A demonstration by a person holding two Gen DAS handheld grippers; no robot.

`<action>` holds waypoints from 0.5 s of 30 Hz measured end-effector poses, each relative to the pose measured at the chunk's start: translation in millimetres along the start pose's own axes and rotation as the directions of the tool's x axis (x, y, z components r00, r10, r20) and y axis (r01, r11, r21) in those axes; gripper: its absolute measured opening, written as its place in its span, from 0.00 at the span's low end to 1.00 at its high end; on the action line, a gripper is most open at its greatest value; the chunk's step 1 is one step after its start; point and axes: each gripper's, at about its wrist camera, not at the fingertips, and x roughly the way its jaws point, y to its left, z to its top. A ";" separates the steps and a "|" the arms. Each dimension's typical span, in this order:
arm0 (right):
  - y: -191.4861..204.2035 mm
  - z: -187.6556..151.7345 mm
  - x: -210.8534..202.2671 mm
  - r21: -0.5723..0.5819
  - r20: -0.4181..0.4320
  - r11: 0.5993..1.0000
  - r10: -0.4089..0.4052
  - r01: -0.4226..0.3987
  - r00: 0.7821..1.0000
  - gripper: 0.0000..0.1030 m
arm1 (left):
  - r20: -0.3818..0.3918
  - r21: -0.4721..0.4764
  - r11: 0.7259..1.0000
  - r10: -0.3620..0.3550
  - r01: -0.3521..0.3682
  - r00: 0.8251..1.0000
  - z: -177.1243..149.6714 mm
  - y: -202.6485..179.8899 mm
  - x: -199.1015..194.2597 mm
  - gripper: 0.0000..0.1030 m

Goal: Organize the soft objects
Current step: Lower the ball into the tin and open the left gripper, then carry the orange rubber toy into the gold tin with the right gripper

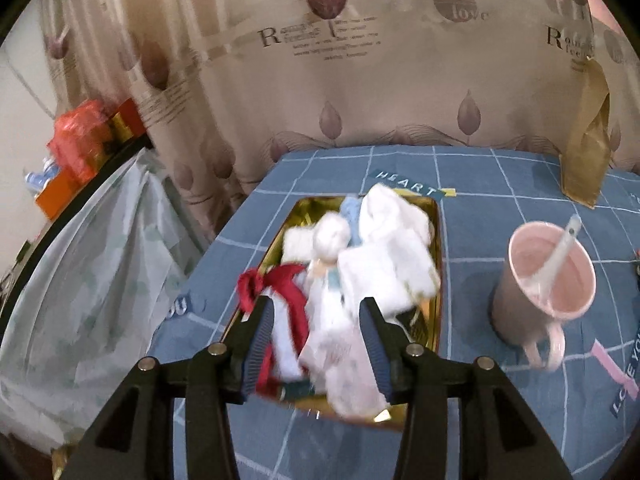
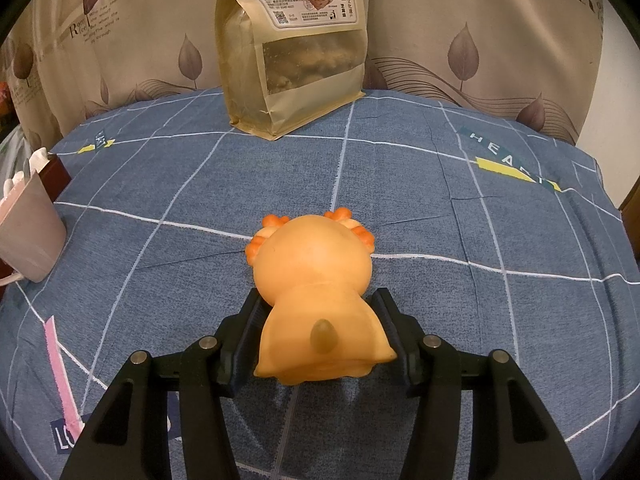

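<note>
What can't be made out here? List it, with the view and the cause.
- Left wrist view: the socks and cloths in the gold tray smear together from motion blur; no count possible.
- Left wrist view: the tray's near end is hidden behind the left tongs.
- Right wrist view: the orange toy faces away; its front is unseen.
- Right wrist view: the mug is cut off by the left edge.

Pink ceramic mug [image 1: 540, 280] holding white spoon [image 1: 562, 246], tan kraft-paper snack pouch [image 2: 294, 44] upright, blue grid-patterned tablecloth [image 2: 440, 208], beige leaf-print curtain [image 1: 380, 92] behind.
</note>
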 end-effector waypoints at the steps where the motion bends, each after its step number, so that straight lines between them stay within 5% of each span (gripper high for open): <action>1: 0.3 0.0 0.1 0.000 0.000 1.000 0.000 0.000 1.000 0.50 | -0.002 -0.011 1.000 0.005 -0.005 1.000 -6.3 2.9 -3.5 0.48; 15: 1.2 0.9 -0.8 0.000 0.001 1.000 -0.009 0.009 1.000 0.50 | 0.027 -0.111 0.994 -0.020 0.023 0.999 -32.5 27.7 -28.1 0.58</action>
